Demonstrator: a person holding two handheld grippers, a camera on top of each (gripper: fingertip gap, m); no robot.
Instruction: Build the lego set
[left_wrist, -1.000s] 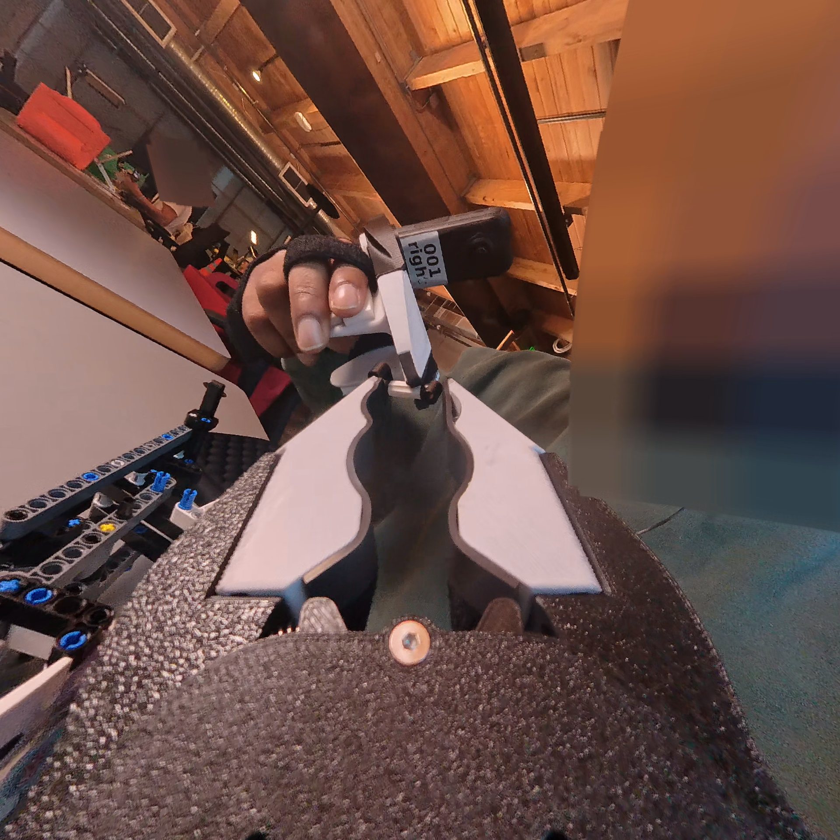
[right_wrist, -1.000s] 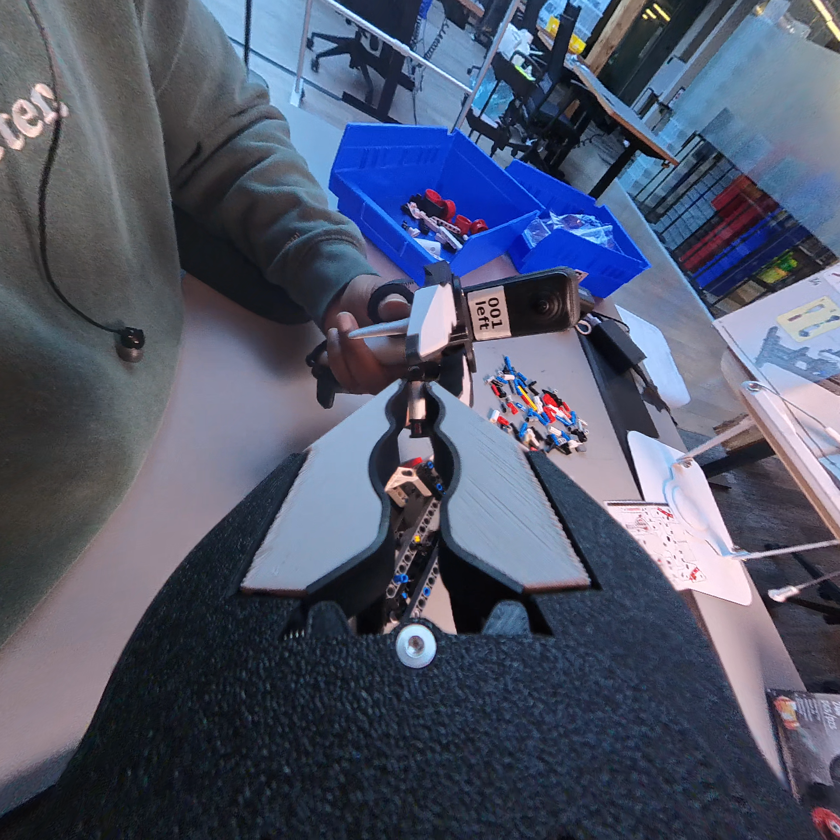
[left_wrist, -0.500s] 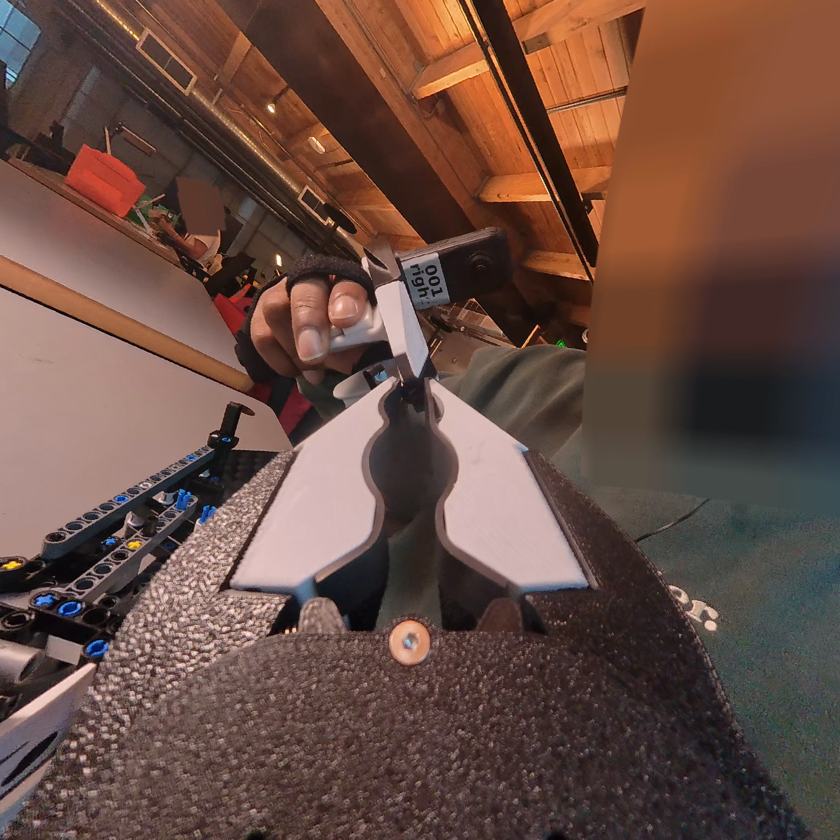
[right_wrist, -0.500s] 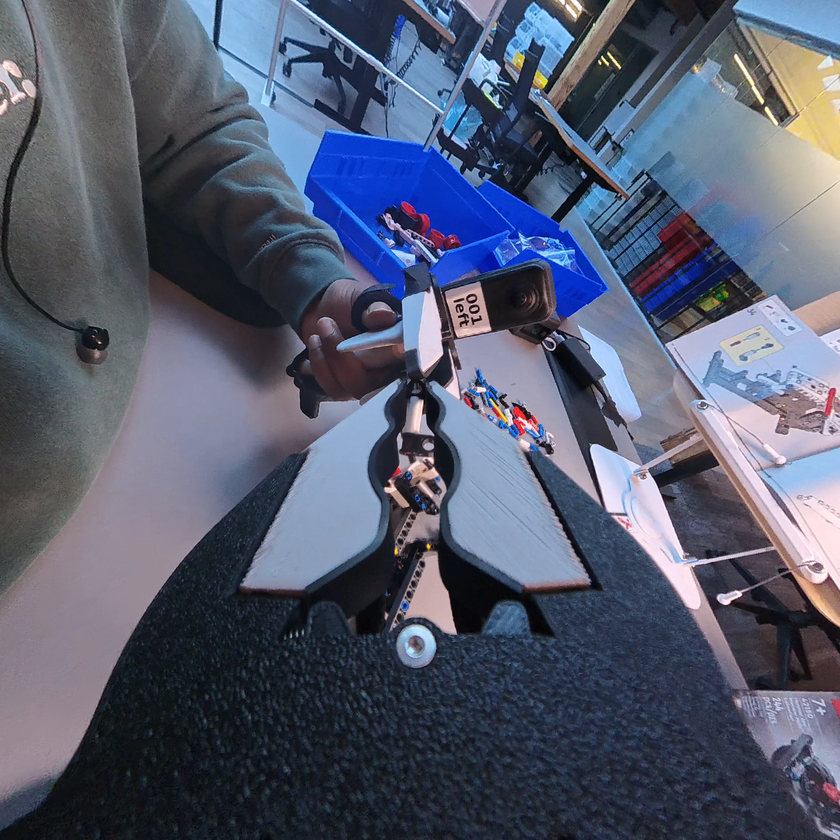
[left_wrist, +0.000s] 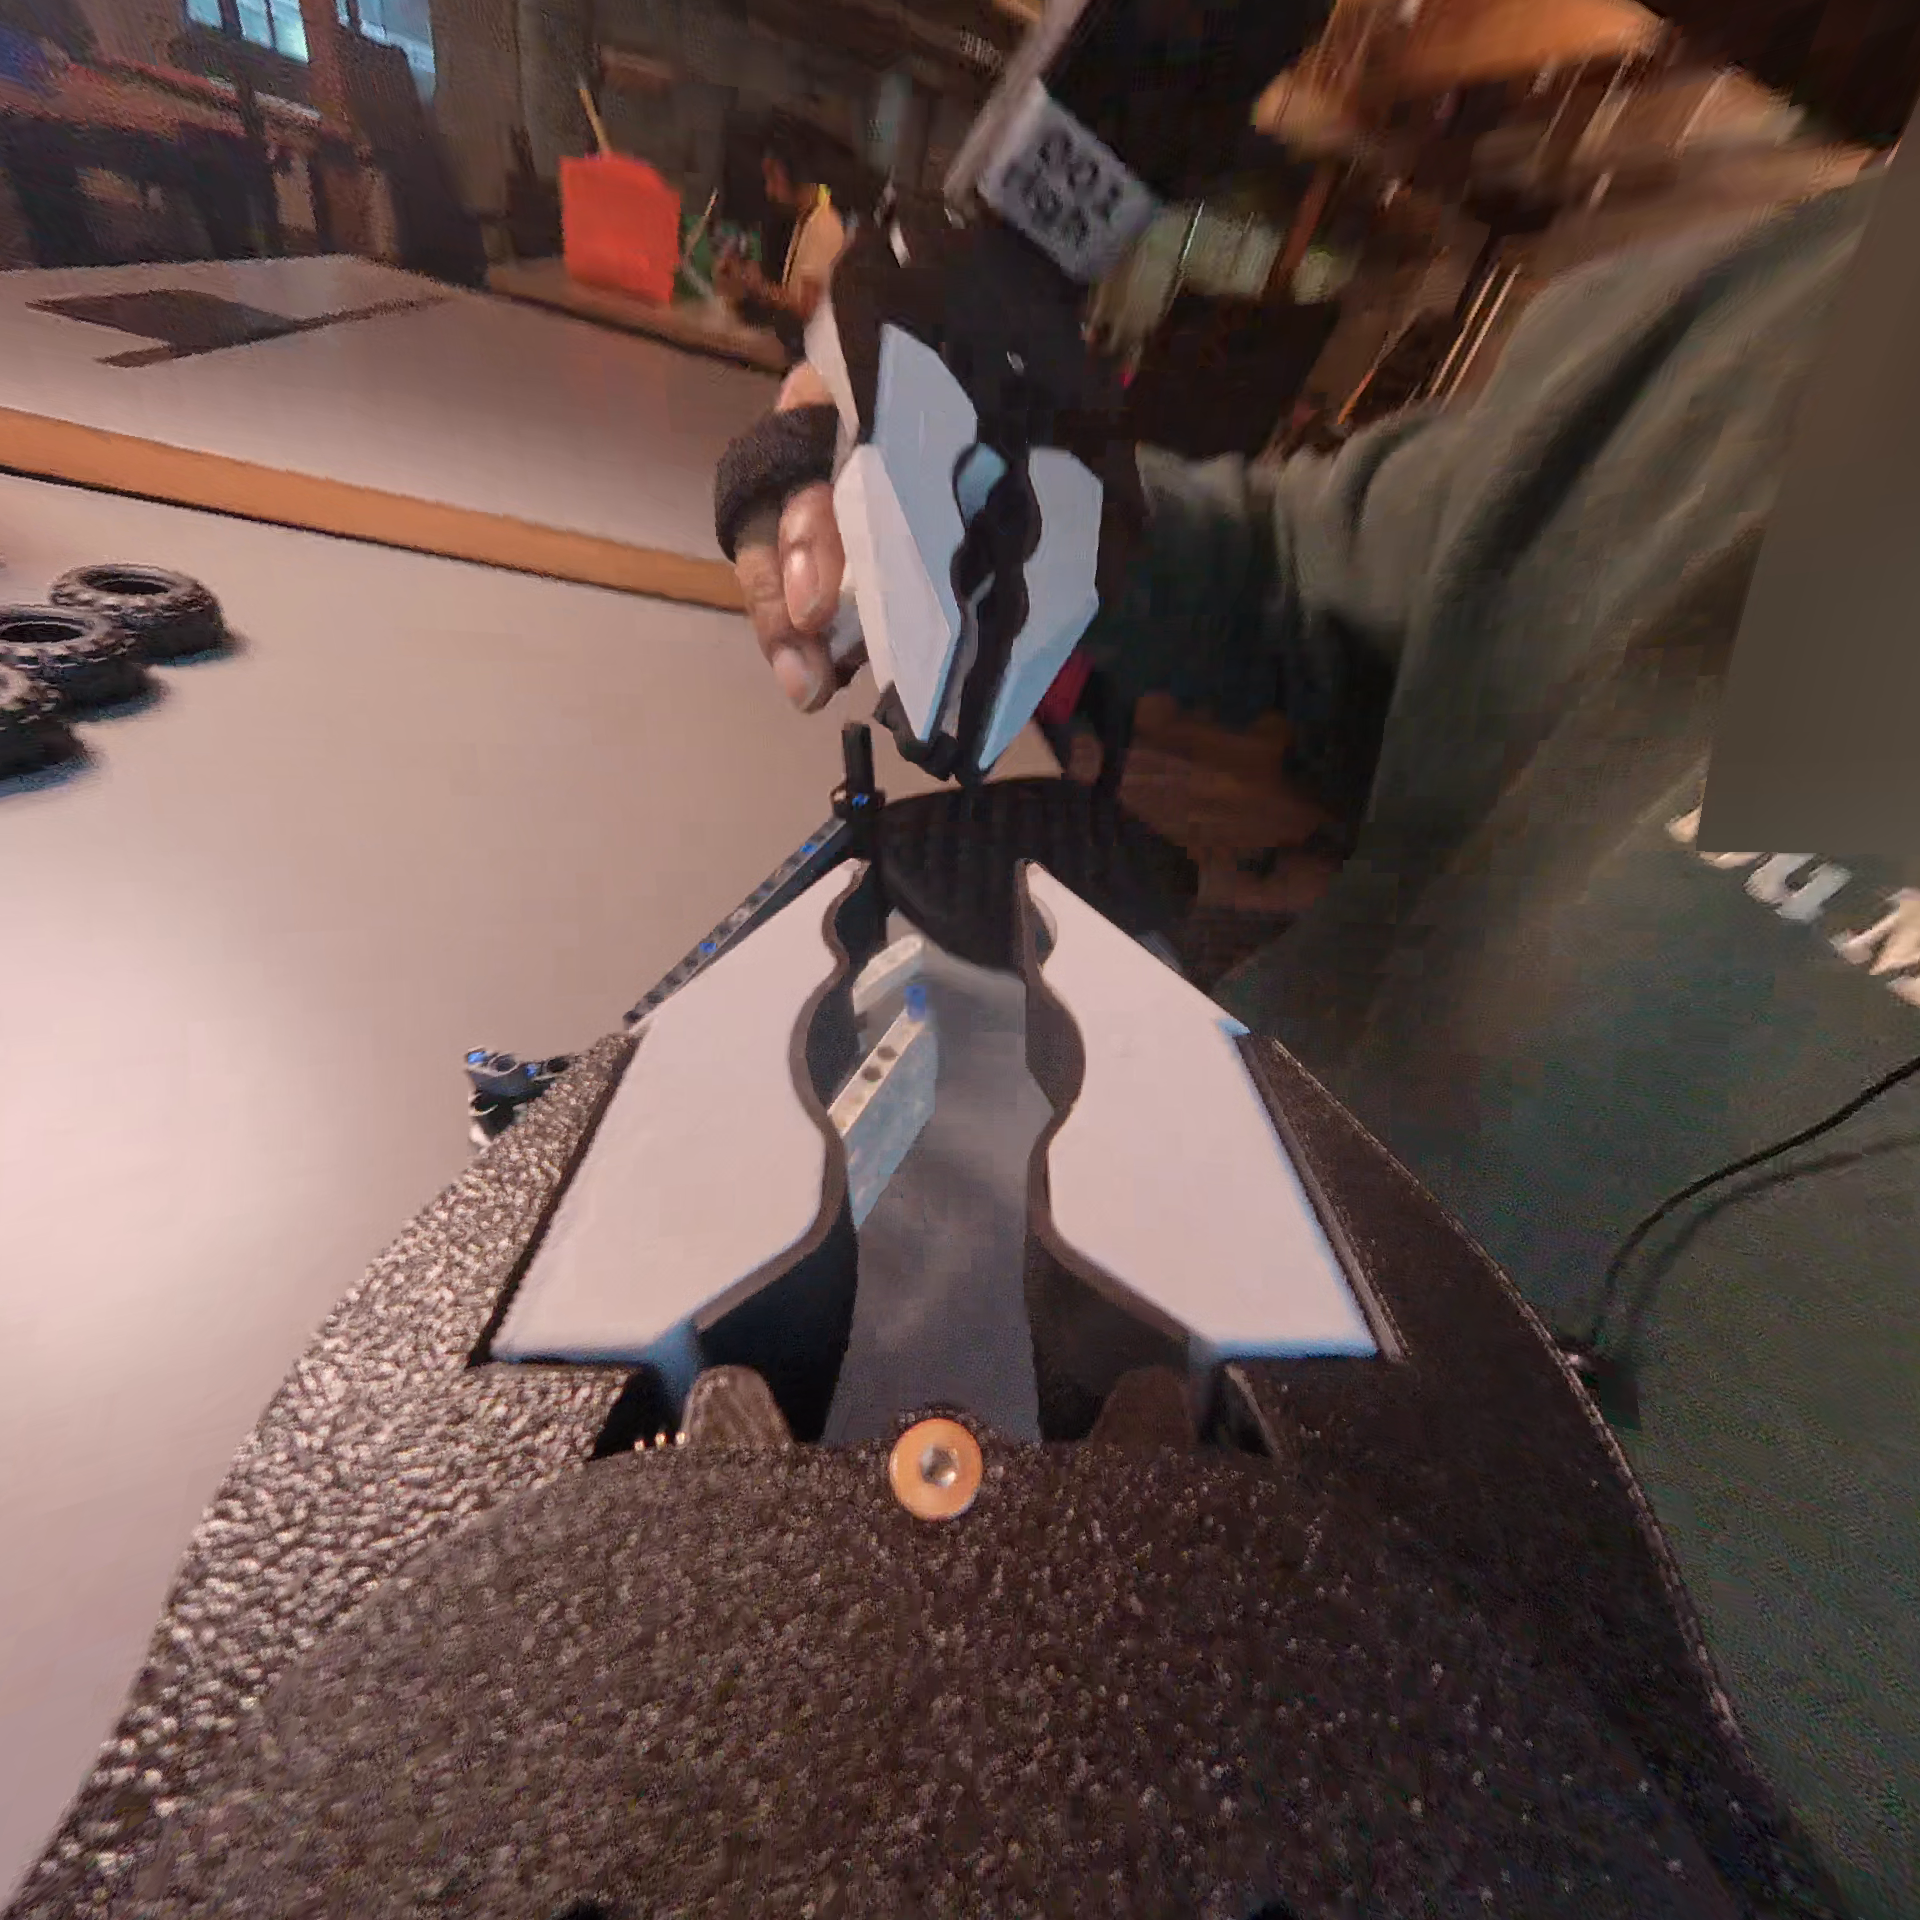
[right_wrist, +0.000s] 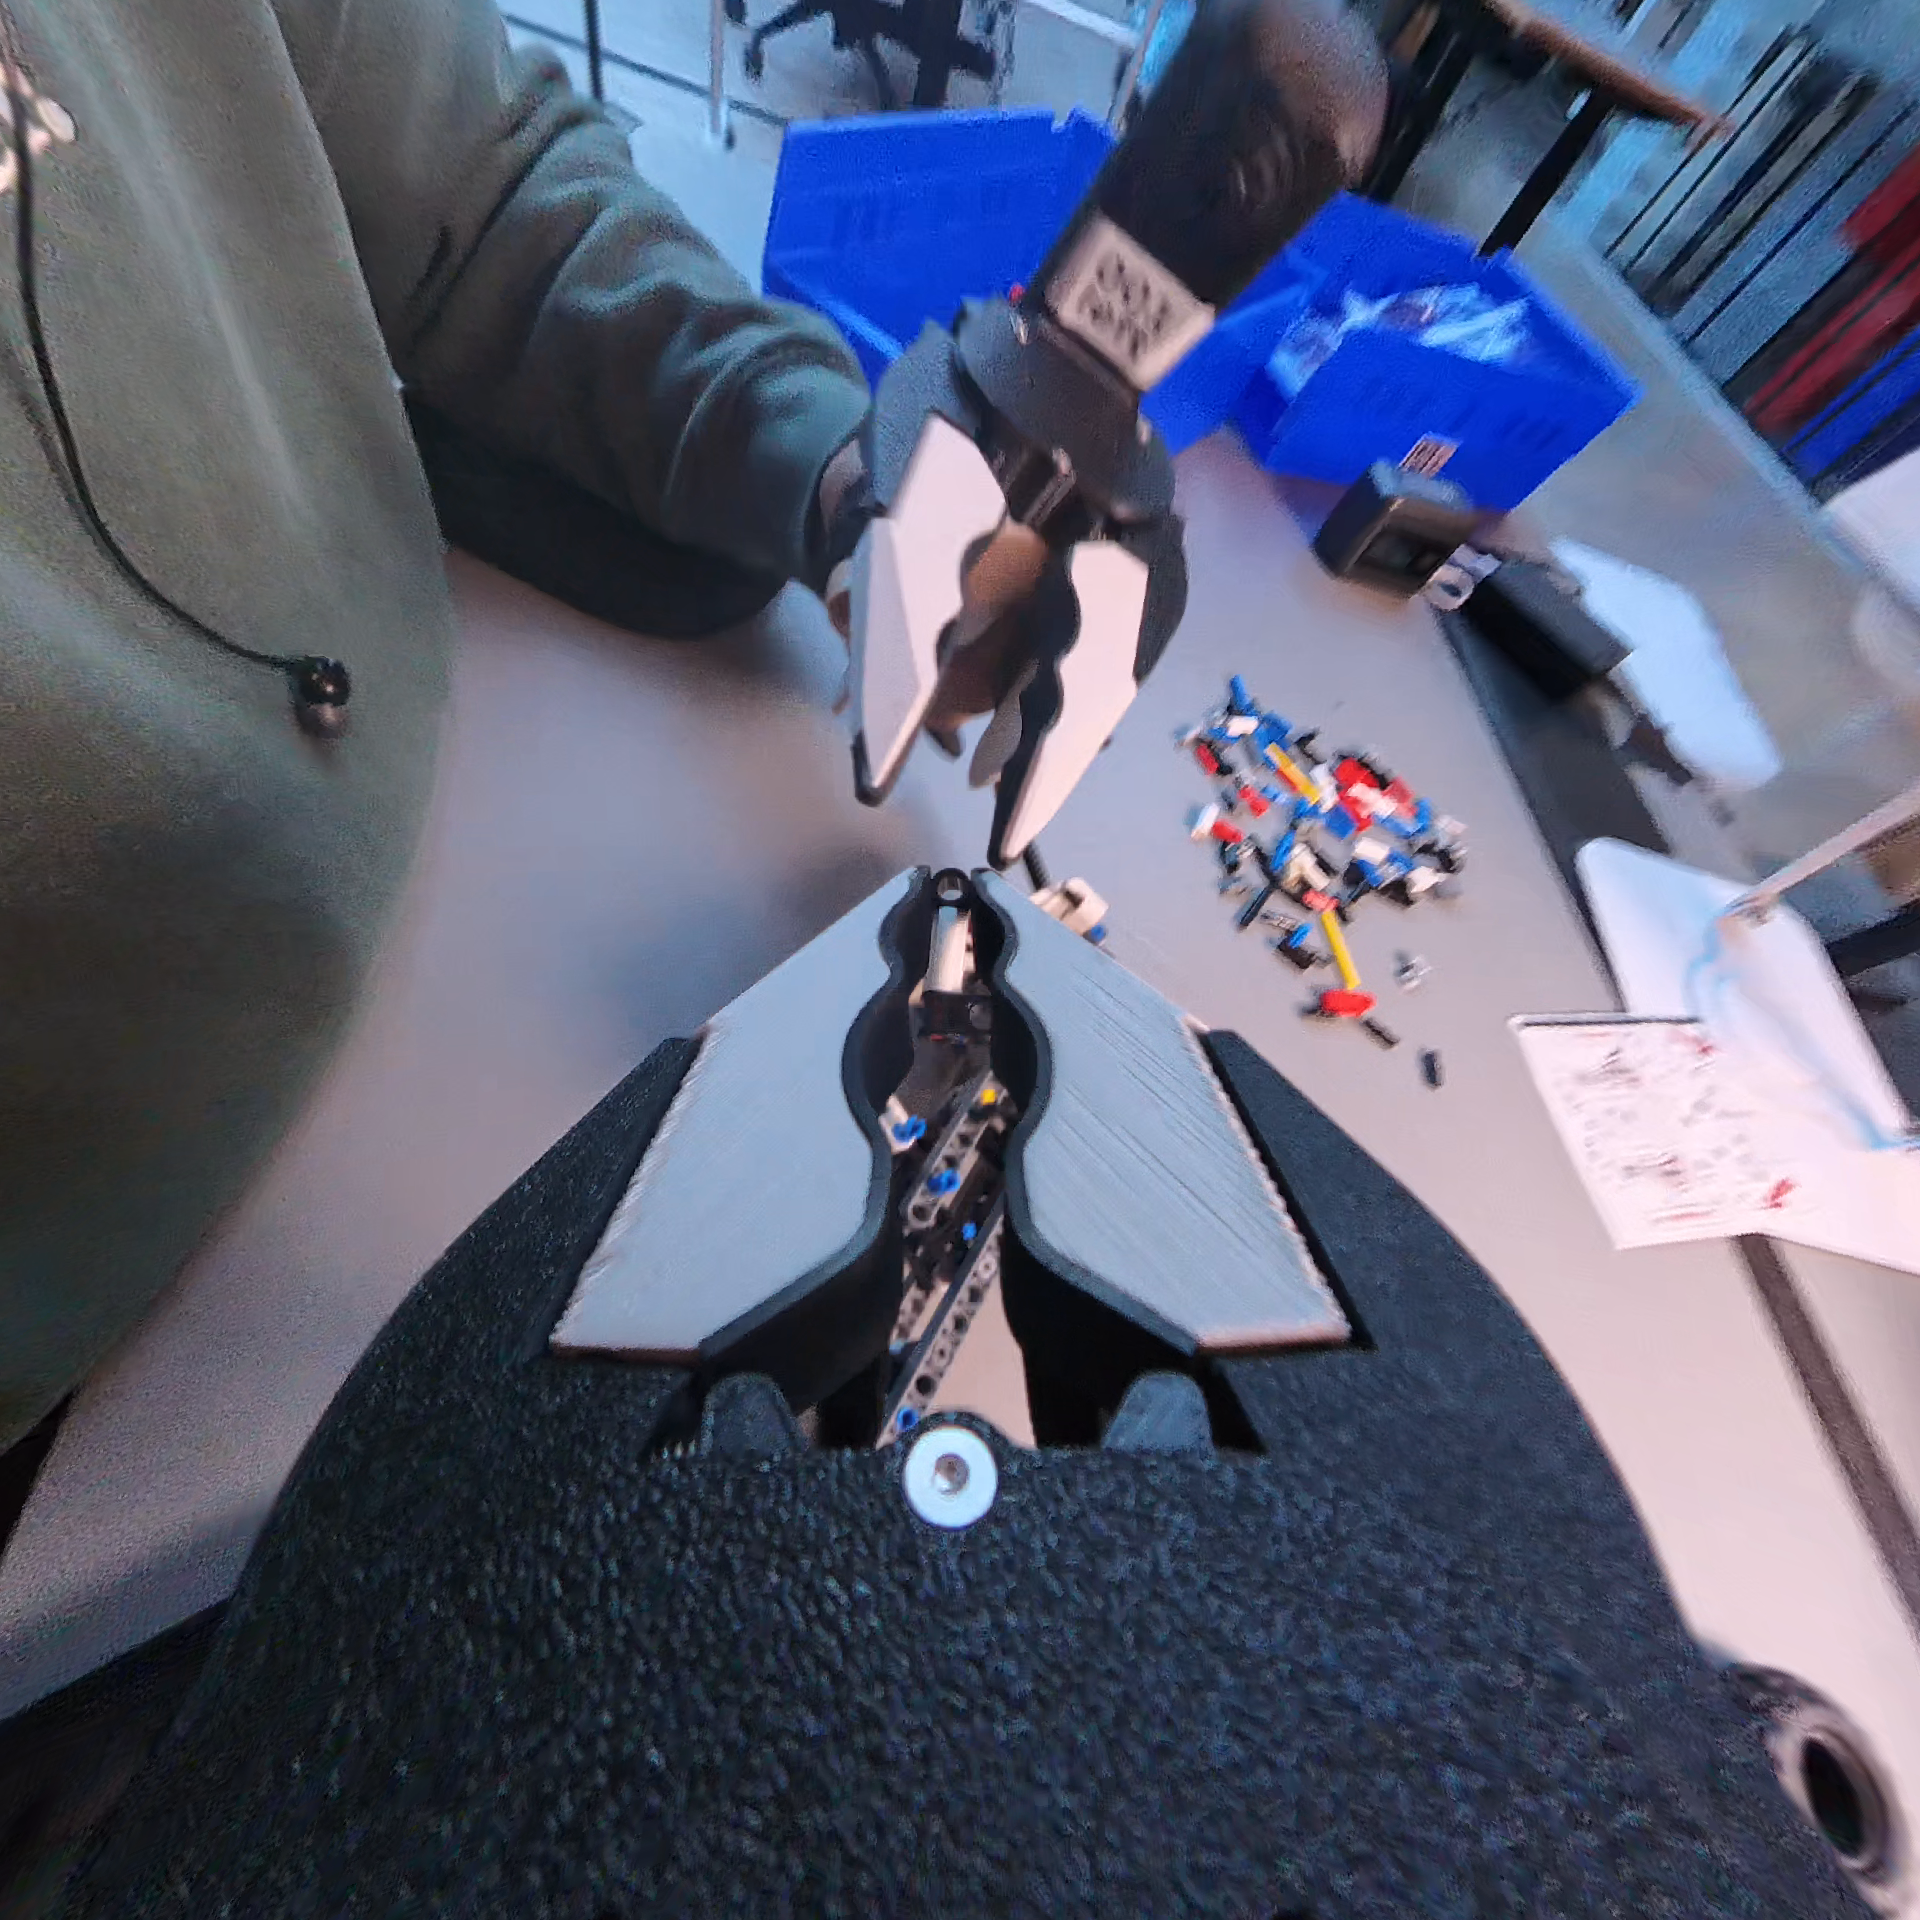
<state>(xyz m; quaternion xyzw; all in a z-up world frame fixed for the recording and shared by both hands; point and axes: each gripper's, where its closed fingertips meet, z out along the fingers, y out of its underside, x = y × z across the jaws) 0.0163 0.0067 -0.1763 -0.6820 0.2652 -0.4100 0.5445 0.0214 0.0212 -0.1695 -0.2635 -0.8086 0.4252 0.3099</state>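
The lego assembly (right_wrist: 940, 1174), black beams with blue pins and a grey cylinder, lies on the grey table. My right gripper (right_wrist: 949, 881) is shut on the black ring at the end of that cylinder. My left gripper (right_wrist: 940, 821) hangs open just beyond it, tips pointing down and holding nothing. In the left wrist view my left gripper (left_wrist: 945, 878) is open over a grey beam (left_wrist: 888, 1091) of the assembly. A long black beam (left_wrist: 748, 925) runs off to the left. My right gripper (left_wrist: 940, 764) points down at it with its fingers together. The views are blurred.
A pile of loose small pieces (right_wrist: 1320, 821) lies to the right, with an instruction sheet (right_wrist: 1704, 1122) beyond it. Two blue bins (right_wrist: 1434, 353) and a black box (right_wrist: 1392, 530) stand at the back. Black tyres (left_wrist: 135, 608) lie far left. The person's green sleeve is close. Both grippers' tips are close together, under 4 cm apart.
My left gripper has opened and drawn back from the right gripper's tips. Both grippers have tilted down toward the table. The right gripper still holds the assembly's end.
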